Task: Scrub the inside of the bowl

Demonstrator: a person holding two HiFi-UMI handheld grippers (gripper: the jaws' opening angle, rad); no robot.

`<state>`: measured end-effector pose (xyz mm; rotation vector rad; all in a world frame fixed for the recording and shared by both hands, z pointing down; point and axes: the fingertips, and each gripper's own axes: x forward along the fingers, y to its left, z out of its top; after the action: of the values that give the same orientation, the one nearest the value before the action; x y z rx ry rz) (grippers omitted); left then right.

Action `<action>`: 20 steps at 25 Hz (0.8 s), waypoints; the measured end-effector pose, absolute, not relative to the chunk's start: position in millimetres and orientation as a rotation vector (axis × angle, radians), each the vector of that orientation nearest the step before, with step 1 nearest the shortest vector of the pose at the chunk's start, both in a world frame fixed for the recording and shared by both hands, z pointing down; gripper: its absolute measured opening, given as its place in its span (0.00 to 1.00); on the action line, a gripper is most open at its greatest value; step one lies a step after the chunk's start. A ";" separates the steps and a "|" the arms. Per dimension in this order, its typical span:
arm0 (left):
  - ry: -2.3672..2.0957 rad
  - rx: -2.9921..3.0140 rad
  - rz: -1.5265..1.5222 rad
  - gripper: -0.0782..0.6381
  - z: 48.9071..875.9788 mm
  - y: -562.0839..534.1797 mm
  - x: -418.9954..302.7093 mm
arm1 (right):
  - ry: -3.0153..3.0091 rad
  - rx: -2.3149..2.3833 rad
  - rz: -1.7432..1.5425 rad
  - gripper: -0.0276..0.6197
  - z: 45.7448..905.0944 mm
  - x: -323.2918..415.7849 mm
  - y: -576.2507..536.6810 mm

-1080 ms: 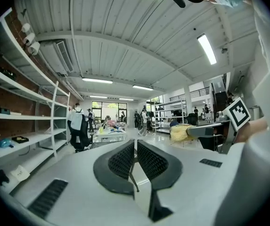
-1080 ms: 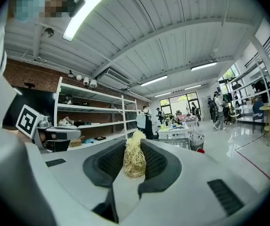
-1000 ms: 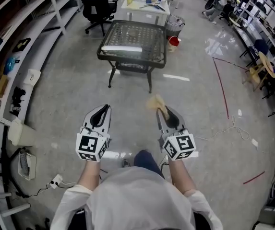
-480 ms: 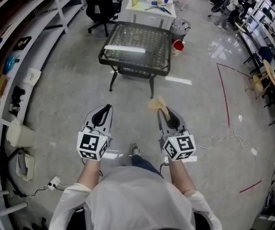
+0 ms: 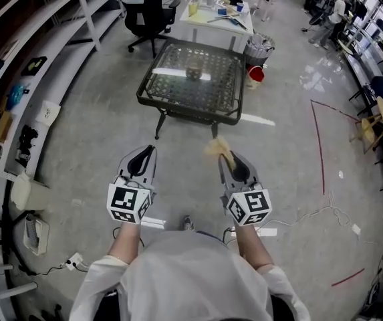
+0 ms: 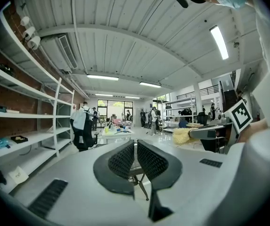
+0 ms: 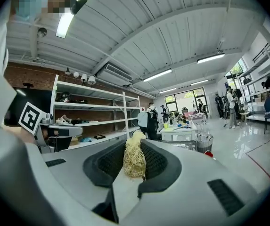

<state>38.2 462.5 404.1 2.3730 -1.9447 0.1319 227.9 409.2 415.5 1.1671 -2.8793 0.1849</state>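
A small greyish bowl (image 5: 193, 73) sits on the dark glass-topped table (image 5: 178, 92) several steps ahead in the head view. My right gripper (image 5: 226, 155) is shut on a straw-coloured fibre scrubber (image 7: 135, 160), whose tuft (image 5: 216, 146) sticks out past the jaws. My left gripper (image 5: 144, 153) is shut with nothing between its pads (image 6: 125, 160). Both grippers are held at waist height over the concrete floor, well short of the table.
Metal shelving (image 5: 17, 79) runs along the left. Behind the glass table stand a white desk (image 5: 218, 12) with clutter, an office chair (image 5: 148, 9) and a bin (image 5: 261, 45) with a red bucket (image 5: 256, 74). Cables (image 5: 325, 212) lie on the floor at right. People stand far back.
The table has drawn nearer in the head view as the person walks forward, and the bowl on it has come into sight. Both grippers keep their pose.
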 end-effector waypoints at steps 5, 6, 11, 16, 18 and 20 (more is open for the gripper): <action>-1.980 2.325 0.144 0.17 412.1 428.0 34.3 | -2.897 1.125 0.184 0.20 419.8 226.3 367.6; -1.985 2.317 0.144 0.17 413.8 423.1 33.2 | -2.899 1.117 0.184 0.20 421.0 225.4 361.3; -1.989 2.294 0.147 0.17 417.1 397.5 25.4 | -2.902 1.089 0.203 0.20 424.9 215.1 332.1; -1.978 2.290 0.143 0.17 424.5 369.2 3.9 | -2.891 1.091 0.209 0.20 431.5 193.9 306.2; -1.965 2.294 0.144 0.17 427.1 355.1 -5.2 | -2.887 1.102 0.205 0.20 431.5 184.9 294.5; -1.944 2.311 0.146 0.17 426.8 339.1 -13.0 | -2.880 1.126 0.201 0.20 429.7 177.4 281.7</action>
<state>-13.0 339.1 426.8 2.3107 -1.9439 0.1458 177.4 281.7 429.7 1.1264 -2.8797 0.2014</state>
